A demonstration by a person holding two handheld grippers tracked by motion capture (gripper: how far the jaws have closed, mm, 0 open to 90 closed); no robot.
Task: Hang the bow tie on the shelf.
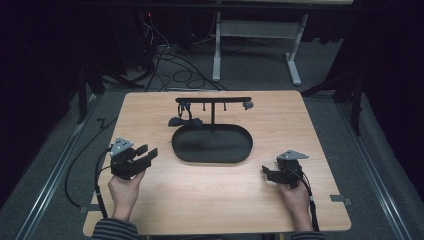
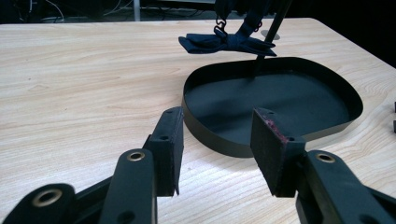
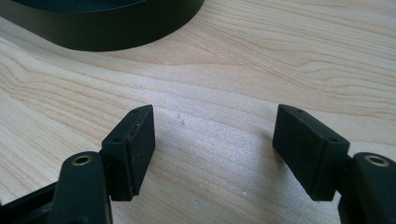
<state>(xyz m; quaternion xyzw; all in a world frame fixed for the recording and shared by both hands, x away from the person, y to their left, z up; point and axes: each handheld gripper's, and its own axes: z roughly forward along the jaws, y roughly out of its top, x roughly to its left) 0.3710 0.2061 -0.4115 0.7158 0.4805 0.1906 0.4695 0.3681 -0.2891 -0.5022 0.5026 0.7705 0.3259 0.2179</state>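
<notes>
Two units are in use: the left hand-held gripper (image 1: 145, 154) and the right hand-held gripper (image 1: 268, 173) both have their jaws spread with nothing between them, each held low over the bare wooden tabletop (image 1: 200, 200) at either side of a black oval tray (image 1: 212, 145). From the tray rises a thin post carrying a black crossbar (image 1: 213, 100). A dark bow tie (image 2: 224, 43) lies on the tabletop just beside the tray's far left rim, its strap running up to the crossbar.

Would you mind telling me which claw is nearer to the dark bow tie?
Left. The left claw sits front-left of the bow tie; the right claw is farther, across the black tray.
</notes>
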